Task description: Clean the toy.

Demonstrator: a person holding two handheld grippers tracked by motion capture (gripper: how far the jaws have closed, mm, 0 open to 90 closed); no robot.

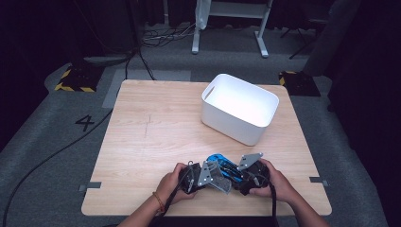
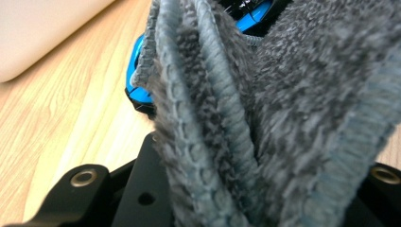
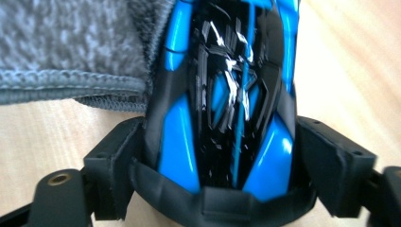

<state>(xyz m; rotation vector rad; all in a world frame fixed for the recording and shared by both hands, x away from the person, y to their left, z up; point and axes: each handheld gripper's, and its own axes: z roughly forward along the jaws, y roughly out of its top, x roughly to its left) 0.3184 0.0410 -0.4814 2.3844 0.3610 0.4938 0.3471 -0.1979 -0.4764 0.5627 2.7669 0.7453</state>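
Note:
A blue and black toy car [image 1: 221, 164] sits low over the front middle of the wooden table [image 1: 156, 127]. My right gripper [image 1: 235, 173] is shut on the toy car [image 3: 227, 94], with a jaw pressed against each side of its body. A grey fuzzy cloth [image 1: 219, 179] hangs folded against the car's left side. My left gripper [image 1: 213, 178] is shut on the cloth [image 2: 265, 118], which covers most of its jaws. Behind the cloth the toy car [image 2: 141, 75] shows in the left gripper view. The cloth [image 3: 61, 47] touches the car in the right gripper view.
A white plastic bin [image 1: 227, 125] stands open at the back right of the table, seen as a pale wall [image 2: 38, 33] in the left gripper view. Cables and black-and-yellow floor blocks lie beyond the table's far edge.

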